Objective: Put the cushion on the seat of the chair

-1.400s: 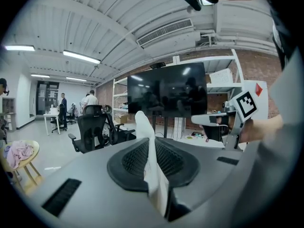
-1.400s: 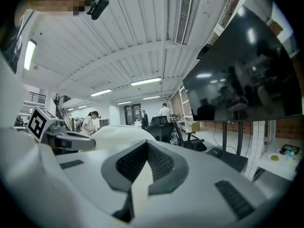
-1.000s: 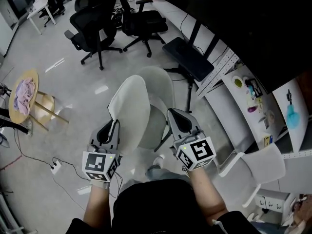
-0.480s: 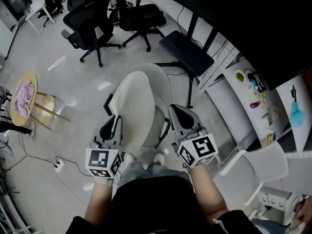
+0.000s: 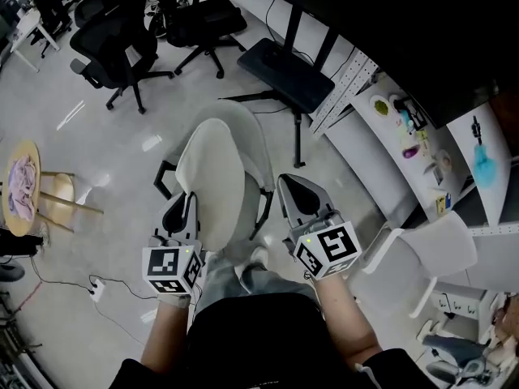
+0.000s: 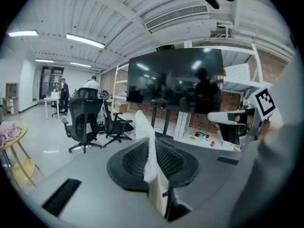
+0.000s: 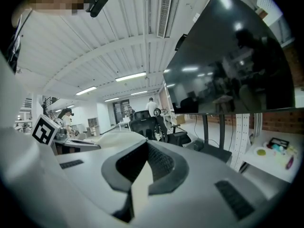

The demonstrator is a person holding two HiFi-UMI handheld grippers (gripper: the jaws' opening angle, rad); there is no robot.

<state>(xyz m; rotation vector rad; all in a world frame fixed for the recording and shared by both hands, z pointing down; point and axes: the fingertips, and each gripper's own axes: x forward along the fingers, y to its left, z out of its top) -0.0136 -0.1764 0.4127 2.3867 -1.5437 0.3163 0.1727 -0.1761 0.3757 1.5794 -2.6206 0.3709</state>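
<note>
The pale cushion (image 5: 209, 177) hangs upright between my two grippers, over the white chair (image 5: 258, 140) with black arms. My left gripper (image 5: 182, 211) is shut on the cushion's near left edge; in the left gripper view the cushion (image 6: 146, 158) shows as a thin white edge standing up out of the jaws. My right gripper (image 5: 293, 194) sits at the cushion's right side. A pale strip of the cushion (image 7: 139, 186) is pinched between its jaws. The chair's seat is mostly hidden under the cushion.
Two black office chairs (image 5: 113, 47) (image 5: 199, 23) stand farther off. A black stand base (image 5: 284, 63) lies beyond the chair. A second white chair (image 5: 422, 258) is at the right, beside a white shelf (image 5: 381, 168). A round wooden table (image 5: 20, 186) and a power strip (image 5: 96, 284) are at the left.
Both grippers have carried the cushion forward and a little lower, closer over the white chair. Their grip has not changed.
</note>
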